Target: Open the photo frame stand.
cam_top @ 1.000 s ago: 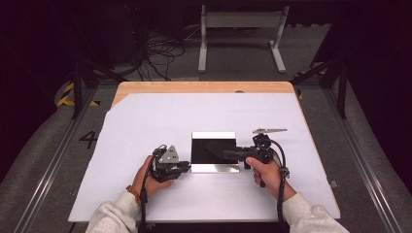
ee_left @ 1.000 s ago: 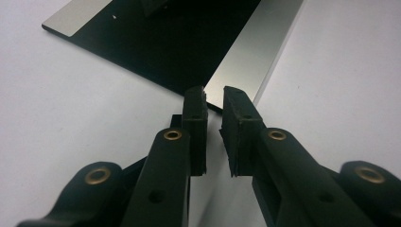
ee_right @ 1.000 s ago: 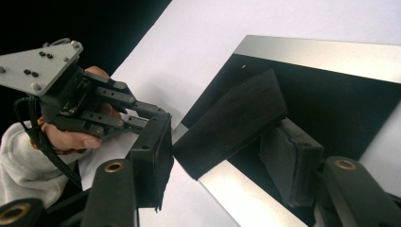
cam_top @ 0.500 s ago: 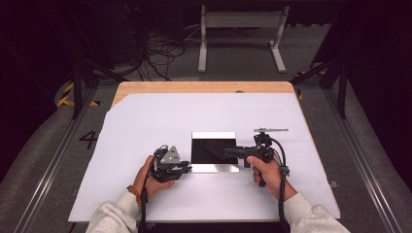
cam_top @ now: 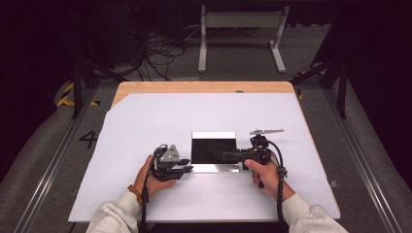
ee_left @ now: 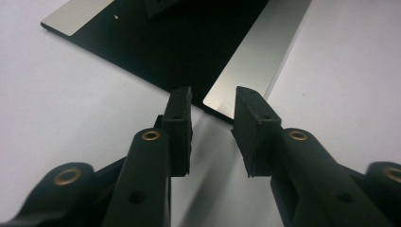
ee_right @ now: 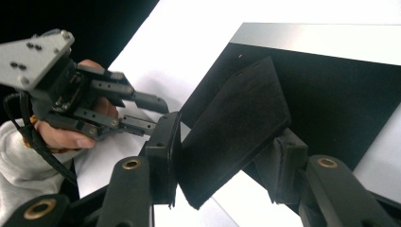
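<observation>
Left tool (ee_left: pixel 213 106), jaws just widened and apart, at near-left corner of tray (ee_left: pixel 179 42); right tool (ee_right: pixel 222 146), just closing, clamped on black pad (ee_right: pixel 236 123); white worktop (cam_top: pixel 145 121).

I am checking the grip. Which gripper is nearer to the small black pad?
Right. The right gripper has the black pad between its fingers; the left gripper is beside the panel's near corner, apart from the pad.

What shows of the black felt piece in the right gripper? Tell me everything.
The black felt piece is matte, fuzzy, flat, straight-edged. It stands tilted between the jaws of the right gripper, which have just been closing and press its edges, above the glossy black panel; contact with the panel cannot be told.
</observation>
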Available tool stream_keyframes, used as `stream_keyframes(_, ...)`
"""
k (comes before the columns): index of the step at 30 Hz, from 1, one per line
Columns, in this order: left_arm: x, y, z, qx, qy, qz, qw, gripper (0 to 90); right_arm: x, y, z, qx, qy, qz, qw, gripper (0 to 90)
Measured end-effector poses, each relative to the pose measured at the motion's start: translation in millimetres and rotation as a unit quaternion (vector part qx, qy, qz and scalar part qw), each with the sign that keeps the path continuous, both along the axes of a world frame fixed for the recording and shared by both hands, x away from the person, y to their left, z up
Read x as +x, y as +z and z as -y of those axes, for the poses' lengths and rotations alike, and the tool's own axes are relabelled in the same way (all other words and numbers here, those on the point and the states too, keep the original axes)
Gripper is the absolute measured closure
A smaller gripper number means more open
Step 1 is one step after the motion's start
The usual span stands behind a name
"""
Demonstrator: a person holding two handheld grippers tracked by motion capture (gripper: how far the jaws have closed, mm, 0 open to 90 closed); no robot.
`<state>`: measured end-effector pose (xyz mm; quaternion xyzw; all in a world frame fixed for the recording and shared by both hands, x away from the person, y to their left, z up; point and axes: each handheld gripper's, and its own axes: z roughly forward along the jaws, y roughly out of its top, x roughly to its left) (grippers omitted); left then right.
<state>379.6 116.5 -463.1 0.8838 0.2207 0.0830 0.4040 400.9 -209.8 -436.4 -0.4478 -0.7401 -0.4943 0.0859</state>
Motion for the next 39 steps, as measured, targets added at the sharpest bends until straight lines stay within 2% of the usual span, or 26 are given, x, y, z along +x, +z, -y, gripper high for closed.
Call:
stream_keyframes(3,1.7,0.4,-2.1,-0.010,0.014,-0.004,0.9998,63.2,-0.3,-0.3,0.0,-0.001,0.001,0.003,1.0000,54.1)
stream_keyframes(8,6.0,0.5,-2.3,-0.040,0.028,-0.016,0.9987,44.9,-4.0,0.5,-0.8,-0.010,0.005,0.022,0.9997,54.2)
stream_keyframes(10,9.1,0.4,-1.0,-0.050,0.028,-0.036,0.9977,36.2,-6.2,1.1,-1.0,-0.013,0.007,0.033,0.9994,54.5)
stream_keyframes(13,11.5,0.5,0.1,-0.056,0.036,-0.047,0.9967,32.3,-8.5,1.2,-0.4,-0.013,0.013,0.042,0.9989,55.1)
stream_keyframes(15,13.1,-0.5,0.2,-0.063,0.035,-0.056,0.9958,30.4,-9.3,0.9,-0.1,-0.014,0.016,0.047,0.9987,55.2)
stream_keyframes(17,14.6,-1.8,1.3,-0.053,0.032,-0.057,0.9964,29.9,-9.9,0.4,0.1,-0.013,0.016,0.053,0.9984,55.2)
stream_keyframes(21,20.7,-1.9,6.6,-0.053,0.027,-0.072,0.9956,28.8,-12.4,1.4,-0.7,-0.017,0.020,0.068,0.9974,55.2)
stream_keyframes(24,25.0,-3.4,13.9,-0.041,0.024,-0.079,0.9958,27.9,-14.9,2.8,-1.6,-0.022,0.024,0.081,0.9962,55.2)
stream_keyframes(26,26.6,-3.4,15.0,-0.041,0.024,-0.080,0.9957,25.6,-15.8,3.1,-1.7,-0.024,0.024,0.083,0.9960,55.2)
stream_keyframes(30,33.9,-3.8,14.4,-0.057,0.032,-0.095,0.9933,25.5,-17.2,1.5,-0.3,-0.020,0.024,0.085,0.9959,55.4)
stream_keyframes(32,37.0,-3.9,14.6,-0.064,0.033,-0.102,0.9922,25.3,-19.2,1.9,-0.6,-0.022,0.027,0.096,0.9948,55.5)
stream_keyframes(39,38.5,-3.6,20.2,-0.056,0.036,-0.092,0.9935,27.4,-26.1,6.0,-2.0,-0.032,0.041,0.126,0.9906,56.1)
